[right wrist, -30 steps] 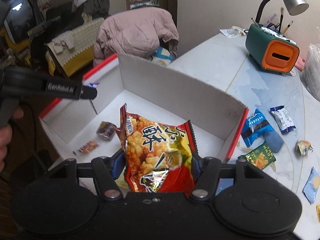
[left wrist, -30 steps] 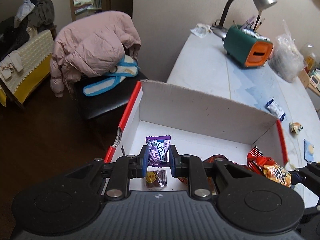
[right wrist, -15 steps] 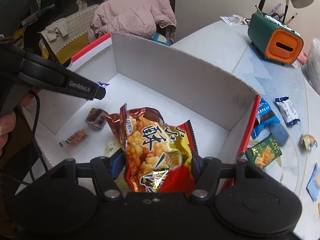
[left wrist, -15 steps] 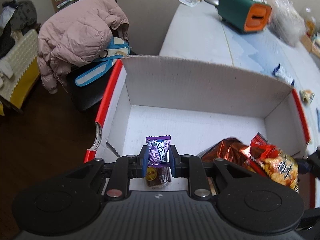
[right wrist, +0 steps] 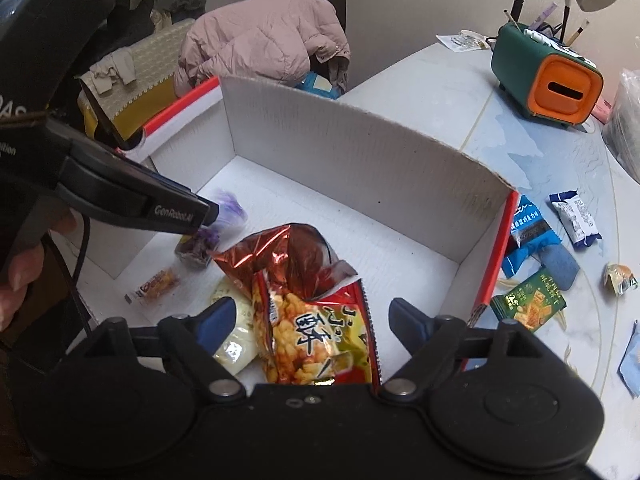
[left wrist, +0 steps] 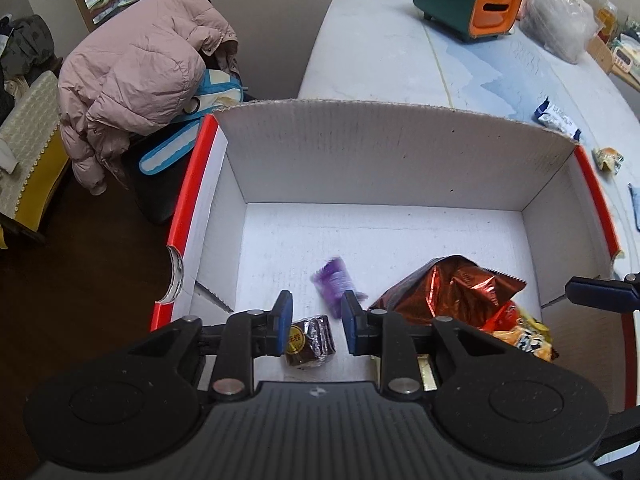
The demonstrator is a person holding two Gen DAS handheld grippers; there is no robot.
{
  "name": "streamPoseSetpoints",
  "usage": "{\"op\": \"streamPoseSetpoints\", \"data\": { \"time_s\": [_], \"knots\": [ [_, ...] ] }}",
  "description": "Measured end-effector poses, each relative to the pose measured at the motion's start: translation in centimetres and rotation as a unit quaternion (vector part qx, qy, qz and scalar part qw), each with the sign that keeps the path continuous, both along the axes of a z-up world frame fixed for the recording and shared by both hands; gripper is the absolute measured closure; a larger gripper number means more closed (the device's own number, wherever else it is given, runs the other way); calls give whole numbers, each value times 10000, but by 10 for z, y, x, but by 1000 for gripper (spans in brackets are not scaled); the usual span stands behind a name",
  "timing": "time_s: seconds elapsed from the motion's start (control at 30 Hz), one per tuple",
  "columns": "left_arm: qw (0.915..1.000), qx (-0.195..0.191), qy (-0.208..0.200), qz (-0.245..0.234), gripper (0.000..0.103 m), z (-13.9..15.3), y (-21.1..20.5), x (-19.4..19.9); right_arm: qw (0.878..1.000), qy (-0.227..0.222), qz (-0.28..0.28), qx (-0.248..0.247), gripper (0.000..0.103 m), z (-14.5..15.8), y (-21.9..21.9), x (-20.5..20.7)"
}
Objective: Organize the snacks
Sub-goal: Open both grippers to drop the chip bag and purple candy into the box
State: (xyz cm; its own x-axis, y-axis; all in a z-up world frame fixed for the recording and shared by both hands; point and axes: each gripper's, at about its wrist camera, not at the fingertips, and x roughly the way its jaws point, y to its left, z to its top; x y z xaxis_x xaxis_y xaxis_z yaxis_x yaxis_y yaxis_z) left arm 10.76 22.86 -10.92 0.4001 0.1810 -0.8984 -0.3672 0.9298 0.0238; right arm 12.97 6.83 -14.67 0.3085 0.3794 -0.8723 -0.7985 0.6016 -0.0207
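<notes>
Both grippers over the white corrugated cardboard box [left wrist: 384, 160], red-edged flaps at its sides. Left gripper [left wrist: 316, 316], lower centre of the left wrist view: blue pads just been opening, now a narrow gap w/ nothing pressed between them. The purple candy packet [left wrist: 334, 280] is a blurred streak just beyond the tips, free of the pads, above the box floor. Under the gap, a small dark foil-wrapped square sweet [left wrist: 310, 338] w/ a gold round label lies flat on the floor.

Right gripper [right wrist: 308, 320], lower centre of the right wrist view: jaws have just been opening too, now spread wide, clear of the glossy red-and-yellow snack bag [right wrist: 316, 336]. Bag sits between them, crinkly, serrated edge, resting on a crumpled coppery-red foil bag [right wrist: 280, 256] inside the box. Pale round wrapped piece [right wrist: 236, 328] beside the left pad, small orange sachet [right wrist: 154, 284] further left on the floor.

Right of the box, on the pale marbled tabletop [right wrist: 440, 92]: blue, white & green flat packets [right wrist: 528, 304] loose. Upper right, a rounded green-and-orange holder [right wrist: 548, 76].
</notes>
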Motion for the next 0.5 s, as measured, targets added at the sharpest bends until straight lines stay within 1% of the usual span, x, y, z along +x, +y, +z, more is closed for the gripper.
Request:
{"op": "streamPoseSetpoints", "data": {
  "time_s": [0.13,0.27,0.33,0.37,0.4,0.47,0.5],
  "knots": [
    [9999,-71,-114,27,76,5,-1,-5,9999,51,-76,134,18,7,-7,0],
    [9995,-154,-277,8,76,13,-6,-14,9993,80,-51,360,13,18,-15,-3],
    [9992,-156,-365,-19,72,18,-10,-18,9989,47,-41,455,13,25,-19,-6],
    [9990,-149,-422,-29,66,21,-12,-21,9987,45,-37,501,13,28,-21,-7],
    [9986,-126,-516,-6,57,25,-13,-24,9985,44,-43,546,13,32,-23,-8],
    [9972,-89,-744,40,50,33,-15,-31,9979,59,-71,645,13,38,-29,-9],
    [9965,-100,-834,43,50,37,-17,-34,9975,65,-82,705,13,42,-31,-10]
  ]
}}
